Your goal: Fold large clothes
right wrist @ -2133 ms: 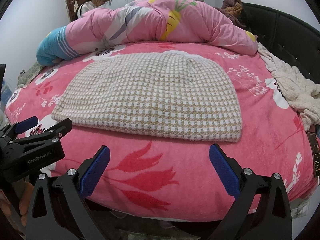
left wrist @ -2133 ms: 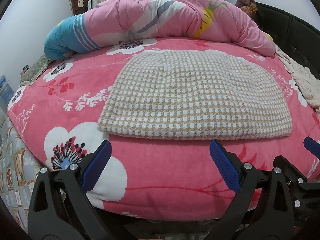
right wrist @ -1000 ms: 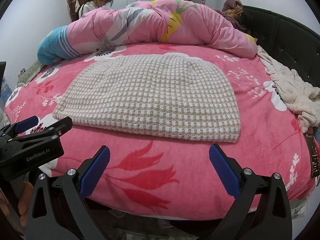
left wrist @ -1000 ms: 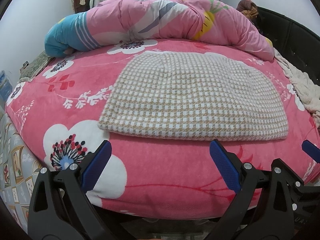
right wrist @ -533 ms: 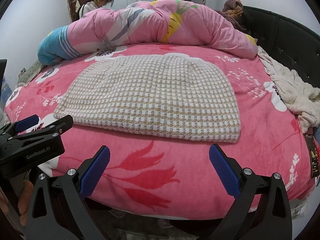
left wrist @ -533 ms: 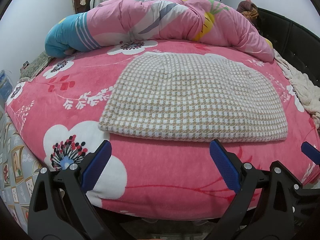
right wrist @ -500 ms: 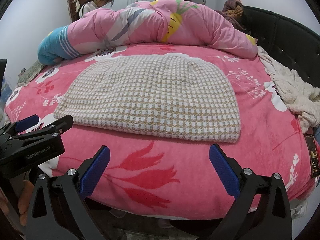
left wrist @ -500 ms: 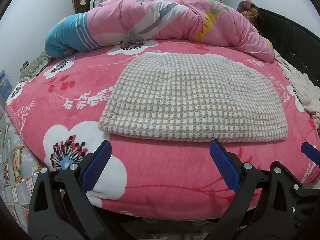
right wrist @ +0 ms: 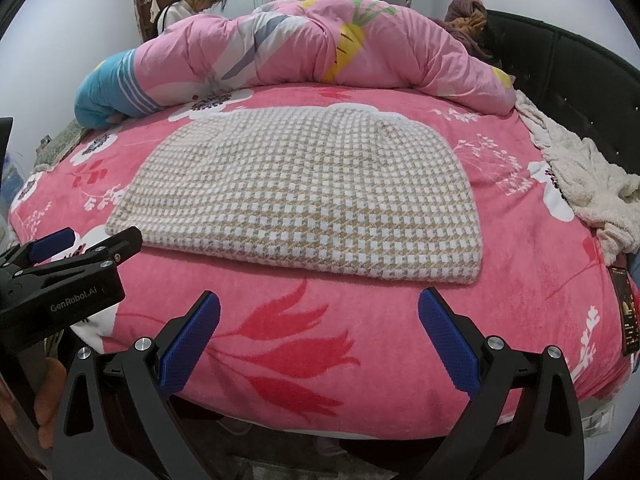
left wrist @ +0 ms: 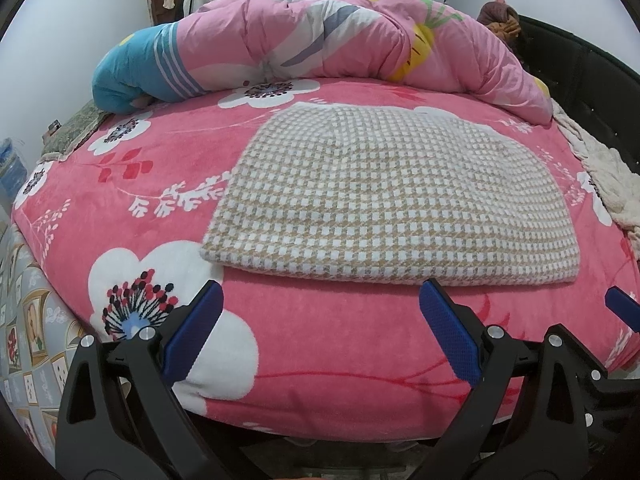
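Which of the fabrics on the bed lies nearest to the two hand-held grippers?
The checked garment, flat in the middle; the quilt and cream blanket lie farther off.

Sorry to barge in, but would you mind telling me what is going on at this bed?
A person holds two black grippers with blue pads at the near edge of a pink floral blanket. The left gripper and right gripper are both open and hold nothing. A beige and white checked knit garment lies flat on the blanket, already folded over, just ahead of them and untouched. A rolled pink quilt lies behind it.
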`<control>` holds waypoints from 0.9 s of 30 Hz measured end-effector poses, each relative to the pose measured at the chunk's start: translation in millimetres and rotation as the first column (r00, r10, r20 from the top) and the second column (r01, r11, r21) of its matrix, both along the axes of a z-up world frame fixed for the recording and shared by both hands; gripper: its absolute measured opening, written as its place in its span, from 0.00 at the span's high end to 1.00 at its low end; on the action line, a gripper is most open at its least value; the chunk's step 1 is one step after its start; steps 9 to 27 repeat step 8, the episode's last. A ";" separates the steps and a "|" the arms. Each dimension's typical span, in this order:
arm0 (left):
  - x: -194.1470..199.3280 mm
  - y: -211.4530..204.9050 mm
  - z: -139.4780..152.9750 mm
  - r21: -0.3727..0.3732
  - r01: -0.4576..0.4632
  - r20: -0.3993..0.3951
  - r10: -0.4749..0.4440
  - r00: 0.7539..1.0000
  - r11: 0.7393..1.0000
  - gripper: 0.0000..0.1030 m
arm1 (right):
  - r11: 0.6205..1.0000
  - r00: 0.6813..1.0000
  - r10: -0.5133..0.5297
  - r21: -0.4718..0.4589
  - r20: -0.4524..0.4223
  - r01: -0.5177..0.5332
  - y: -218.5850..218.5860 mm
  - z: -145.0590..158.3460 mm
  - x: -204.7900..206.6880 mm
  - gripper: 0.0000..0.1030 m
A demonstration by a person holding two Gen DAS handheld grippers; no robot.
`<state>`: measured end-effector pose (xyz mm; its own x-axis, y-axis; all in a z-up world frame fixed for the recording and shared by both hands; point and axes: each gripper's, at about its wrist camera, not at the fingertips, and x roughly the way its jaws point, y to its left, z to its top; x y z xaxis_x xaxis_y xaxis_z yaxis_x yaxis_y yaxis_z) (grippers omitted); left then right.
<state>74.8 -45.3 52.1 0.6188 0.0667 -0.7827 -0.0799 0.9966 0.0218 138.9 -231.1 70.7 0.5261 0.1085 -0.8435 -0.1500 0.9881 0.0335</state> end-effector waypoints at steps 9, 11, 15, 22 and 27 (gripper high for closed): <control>1.9 0.9 -2.2 -0.005 0.008 -0.008 -0.008 1.000 1.000 0.08 | 1.000 1.000 -0.004 0.004 -0.002 0.004 -4.8 -1.0 2.4 0.06; 1.9 0.9 -2.2 -0.005 0.008 -0.008 -0.008 1.000 1.000 0.08 | 1.000 1.000 -0.004 0.004 -0.002 0.004 -4.8 -1.0 2.4 0.06; 1.9 0.9 -2.2 -0.005 0.008 -0.008 -0.008 1.000 1.000 0.08 | 1.000 1.000 -0.004 0.004 -0.002 0.004 -4.8 -1.0 2.4 0.06; 1.9 0.9 -2.2 -0.005 0.008 -0.008 -0.008 1.000 1.000 0.08 | 1.000 1.000 -0.004 0.004 -0.002 0.004 -4.8 -1.0 2.4 0.06; 1.9 0.9 -2.2 -0.005 0.008 -0.008 -0.008 1.000 1.000 0.08 | 1.000 1.000 -0.004 0.004 -0.002 0.004 -4.8 -1.0 2.4 0.06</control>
